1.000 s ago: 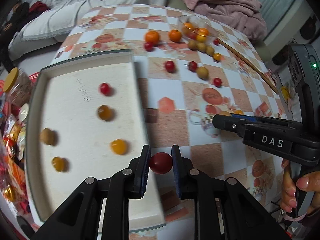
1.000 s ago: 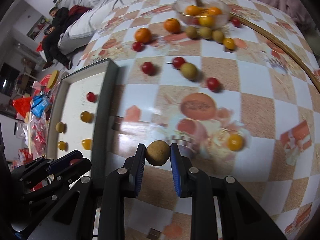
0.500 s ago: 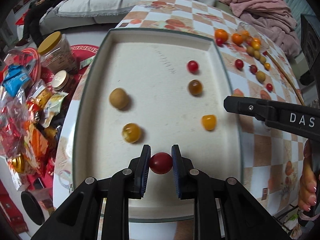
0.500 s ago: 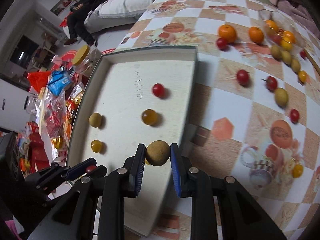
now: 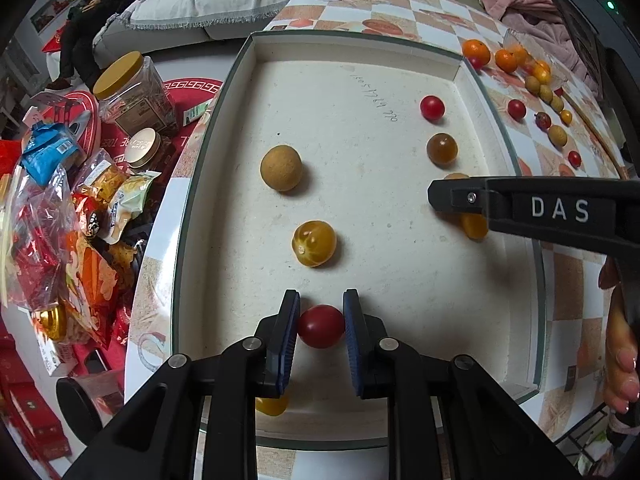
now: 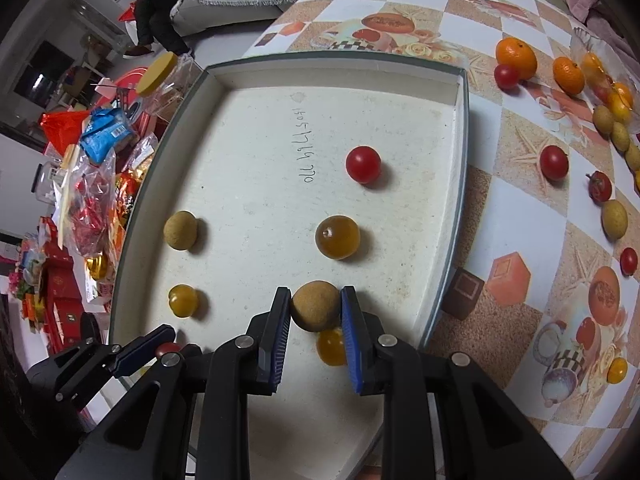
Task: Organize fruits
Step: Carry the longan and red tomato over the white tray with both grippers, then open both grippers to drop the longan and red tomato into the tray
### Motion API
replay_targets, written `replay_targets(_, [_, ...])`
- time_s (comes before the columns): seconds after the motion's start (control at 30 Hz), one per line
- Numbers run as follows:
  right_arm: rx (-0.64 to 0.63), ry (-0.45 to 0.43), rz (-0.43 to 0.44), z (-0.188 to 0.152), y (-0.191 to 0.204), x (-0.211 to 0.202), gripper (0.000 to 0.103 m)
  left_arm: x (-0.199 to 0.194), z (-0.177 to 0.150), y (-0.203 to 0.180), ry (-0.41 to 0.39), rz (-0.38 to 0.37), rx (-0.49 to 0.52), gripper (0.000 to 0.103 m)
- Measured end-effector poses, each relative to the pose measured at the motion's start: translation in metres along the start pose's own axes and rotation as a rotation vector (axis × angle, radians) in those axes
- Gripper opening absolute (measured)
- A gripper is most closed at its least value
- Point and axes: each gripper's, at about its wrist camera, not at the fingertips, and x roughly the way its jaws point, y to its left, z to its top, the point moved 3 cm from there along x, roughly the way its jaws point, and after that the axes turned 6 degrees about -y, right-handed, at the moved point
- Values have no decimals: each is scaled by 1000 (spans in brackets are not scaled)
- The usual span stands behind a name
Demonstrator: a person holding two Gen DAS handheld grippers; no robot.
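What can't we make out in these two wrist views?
- Left wrist: yellow fruit partly hidden by the right gripper's finger.
- Left wrist: another yellow fruit mostly behind the left gripper.
- Right wrist: red tomato mostly covered by left gripper fingers.
- Both: whether the held tomato and brown fruit touch the tray.
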Motion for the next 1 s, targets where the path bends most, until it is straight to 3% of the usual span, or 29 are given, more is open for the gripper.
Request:
replay_targets(0.1, [-6, 3, 4, 2, 2, 1, 33, 3, -1, 1, 11, 7, 7, 24])
replay_targets(0.13, [-1, 4, 14, 4, 5, 2, 41, 3, -1, 1, 8, 9, 10, 34])
replay_targets(0.17, [1, 1, 18, 5, 5, 1, 56, 2, -1, 1, 5, 12, 12, 57])
replay_targets(0.23, [8, -14, 13, 6, 6, -2, 70, -3, 1, 1, -32, 32, 16, 70])
replay_targets(0.4, [72, -54, 74, 11, 0, -18, 79, -2, 4, -3, -21, 34, 46, 70])
replay_targets(0.57, [128, -113, 69, 11, -17, -43, 87, -5, 10, -10, -23, 32, 66, 70])
replay_targets(0.8, [234, -131, -65, -16, -76, -71, 91, -15, 29, -39, -55, 9, 119, 70])
replay_targets(1.0, [355, -122, -183, -50, -138, -87, 92, -26, 57, -83, -89, -63, 154, 70])
